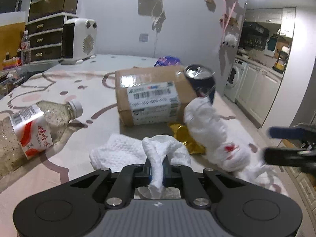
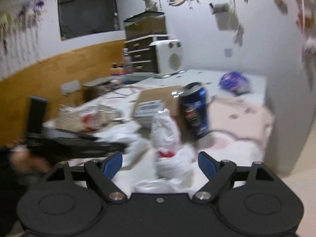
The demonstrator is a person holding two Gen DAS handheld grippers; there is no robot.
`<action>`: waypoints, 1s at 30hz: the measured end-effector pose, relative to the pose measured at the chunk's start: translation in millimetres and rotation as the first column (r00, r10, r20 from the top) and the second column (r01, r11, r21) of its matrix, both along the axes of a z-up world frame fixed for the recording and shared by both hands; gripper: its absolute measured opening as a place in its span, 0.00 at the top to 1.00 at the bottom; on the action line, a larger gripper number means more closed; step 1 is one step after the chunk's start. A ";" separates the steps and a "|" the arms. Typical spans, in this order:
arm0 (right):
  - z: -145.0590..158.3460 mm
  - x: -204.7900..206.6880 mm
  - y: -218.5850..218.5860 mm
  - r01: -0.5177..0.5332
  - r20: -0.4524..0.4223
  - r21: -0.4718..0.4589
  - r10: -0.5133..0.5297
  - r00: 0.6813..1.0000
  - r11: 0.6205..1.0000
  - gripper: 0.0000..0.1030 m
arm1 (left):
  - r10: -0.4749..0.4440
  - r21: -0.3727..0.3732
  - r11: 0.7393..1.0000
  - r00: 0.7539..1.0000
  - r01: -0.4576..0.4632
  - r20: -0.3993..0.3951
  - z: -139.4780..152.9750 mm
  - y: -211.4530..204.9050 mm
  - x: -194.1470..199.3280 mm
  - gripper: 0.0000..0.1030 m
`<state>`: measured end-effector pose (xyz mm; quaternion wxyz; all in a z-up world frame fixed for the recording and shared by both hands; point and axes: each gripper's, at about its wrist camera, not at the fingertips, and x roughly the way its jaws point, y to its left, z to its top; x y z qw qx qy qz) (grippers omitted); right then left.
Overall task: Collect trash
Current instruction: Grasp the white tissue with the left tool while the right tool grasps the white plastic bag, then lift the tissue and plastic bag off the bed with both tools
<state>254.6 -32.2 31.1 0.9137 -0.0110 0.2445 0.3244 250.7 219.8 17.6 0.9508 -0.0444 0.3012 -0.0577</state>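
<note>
My left gripper (image 1: 157, 166) is shut on a crumpled white tissue (image 1: 158, 150) lying on the table near the front. To its right stands a white plastic bag (image 1: 213, 136) with red marks, and a gold wrapper (image 1: 184, 138) lies at its foot. A dark blue can (image 1: 201, 81) stands behind the bag. My right gripper (image 2: 160, 162) is open, its blue pads (image 2: 113, 163) on either side of the white bag (image 2: 167, 144) without touching it. From the left wrist it shows at the right edge (image 1: 267, 143). The right wrist view is blurred.
A taped cardboard box (image 1: 150, 96) sits mid-table, and a clear plastic bottle (image 1: 37, 126) lies on its side at the left. A white heater (image 1: 79, 39), a drawer unit (image 1: 45, 37) and a purple packet (image 1: 167, 61) stand at the back. The table's right edge drops toward a kitchen.
</note>
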 end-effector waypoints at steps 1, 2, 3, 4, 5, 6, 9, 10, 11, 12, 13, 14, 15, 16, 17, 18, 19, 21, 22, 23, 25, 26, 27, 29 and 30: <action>-4.6 7.1 1.8 0.005 -0.012 -0.013 -0.005 1.000 1.000 0.18 | -0.002 -0.006 1.000 1.000 0.002 0.009 2.3 0.0 -2.8 0.92; -8.7 13.4 3.5 0.007 -0.023 -0.021 -0.007 1.000 1.000 0.18 | -0.002 -0.014 1.000 1.000 0.002 0.021 4.9 0.6 -5.9 0.92; -13.6 18.8 5.7 0.006 -0.032 -0.029 -0.007 0.999 1.000 0.19 | -0.001 -0.021 1.000 0.999 0.002 0.034 7.5 1.2 -9.3 0.92; -19.0 23.9 8.0 0.002 -0.043 -0.033 -0.003 0.999 0.999 0.20 | 0.000 -0.030 1.000 0.999 0.001 0.045 10.0 1.9 -12.5 0.92; -25.1 25.0 10.2 -0.005 -0.054 -0.031 0.003 0.999 1.000 0.22 | 0.001 -0.042 0.999 0.998 0.001 0.057 12.3 3.3 -15.6 0.92; -29.8 27.1 12.3 -0.015 -0.070 -0.023 0.013 0.997 1.000 0.24 | 0.002 -0.053 0.999 0.998 0.002 0.066 14.1 4.4 -18.2 0.92; -42.2 34.1 19.1 -0.040 -0.121 0.014 0.041 0.992 0.999 0.40 | 0.011 -0.064 0.998 0.997 -0.006 0.078 17.4 5.6 -22.2 0.92; -46.0 34.7 21.2 -0.034 -0.136 0.015 0.036 0.990 0.999 0.45 | 0.013 -0.065 0.998 0.997 -0.008 0.078 17.3 5.5 -23.2 0.92; -48.5 33.5 22.2 -0.030 -0.136 0.019 0.032 0.990 0.999 0.45 | 0.015 -0.065 0.998 0.997 -0.010 0.077 17.1 5.0 -24.0 0.92; -49.3 30.4 22.7 -0.025 -0.120 0.019 0.027 0.992 1.000 0.46 | 0.018 -0.063 0.998 0.997 -0.013 0.073 16.8 4.2 -24.3 0.92; -49.4 27.3 23.4 -0.023 -0.112 0.013 0.024 0.993 1.000 0.46 | 0.021 -0.058 0.998 0.997 -0.017 0.070 16.3 3.1 -24.4 0.92; -48.7 24.3 23.2 -0.018 -0.109 0.010 0.019 0.994 1.000 0.46 | 0.028 -0.052 0.998 0.998 -0.025 0.065 15.7 1.9 -24.5 0.92; -47.7 21.8 23.1 -0.008 -0.112 0.007 0.009 0.994 1.000 0.47 | 0.039 -0.043 0.998 0.997 -0.037 0.060 14.9 0.2 -24.7 0.92; -46.2 18.5 22.6 0.008 -0.118 0.000 -0.008 0.993 1.000 0.47 | 0.047 -0.034 0.998 0.997 -0.045 0.057 14.7 -0.9 -24.8 0.92; -43.8 16.3 21.5 0.023 -0.121 -0.010 -0.024 0.992 1.000 0.47 | 0.052 -0.024 0.998 0.997 -0.051 0.056 13.7 -2.0 -25.7 0.92; -41.9 13.9 20.9 0.039 -0.122 -0.020 -0.041 0.992 0.999 0.47 | 0.057 -0.018 0.998 0.997 -0.056 0.054 12.8 -3.3 -26.4 0.92; -40.0 11.0 19.3 0.059 -0.124 -0.027 -0.062 0.990 0.998 0.47 | 0.061 -0.015 0.998 0.997 -0.060 0.052 12.0 -3.6 -27.9 0.92; -36.3 7.0 12.5 0.104 -0.134 -0.024 -0.106 0.985 0.994 0.47 | 0.074 -0.004 0.997 0.996 -0.074 0.048 10.4 -5.4 -30.5 0.92; -34.5 4.3 7.8 0.121 -0.139 -0.014 -0.122 0.983 0.993 0.47 | 0.080 0.001 0.997 0.996 -0.080 0.049 10.0 -6.3 -32.4 0.92; -33.7 2.7 3.3 0.134 -0.142 -0.009 -0.134 0.981 0.991 0.47 | 0.085 0.003 0.996 0.995 -0.085 0.051 9.9 -7.0 -34.5 0.92; -31.6 -2.7 -4.6 0.151 -0.148 -0.004 -0.150 0.978 0.989 0.47 | 0.094 0.007 0.995 0.994 -0.095 0.055 9.8 -9.7 -39.5 0.92; -30.8 -5.8 -7.7 0.160 -0.149 -0.009 -0.160 0.976 0.987 0.47 | 0.098 0.006 0.995 0.994 -0.098 0.056 10.0 -11.3 -42.0 0.92; -29.8 -9.1 -9.8 0.169 -0.146 -0.018 -0.170 0.975 0.985 0.47 | 0.100 0.003 0.995 0.994 -0.101 0.054 9.6 -13.6 -45.1 0.92; -27.5 -17.5 -14.8 0.179 -0.132 -0.032 -0.182 0.974 0.983 0.47 | 0.097 0.008 0.995 0.994 -0.098 0.047 8.4 -19.6 -50.3 0.92; -26.1 -21.6 -17.7 0.179 -0.129 -0.031 -0.181 0.975 0.983 0.47 | 0.091 0.013 0.996 0.995 -0.092 0.043 8.1 -23.5 -53.6 0.92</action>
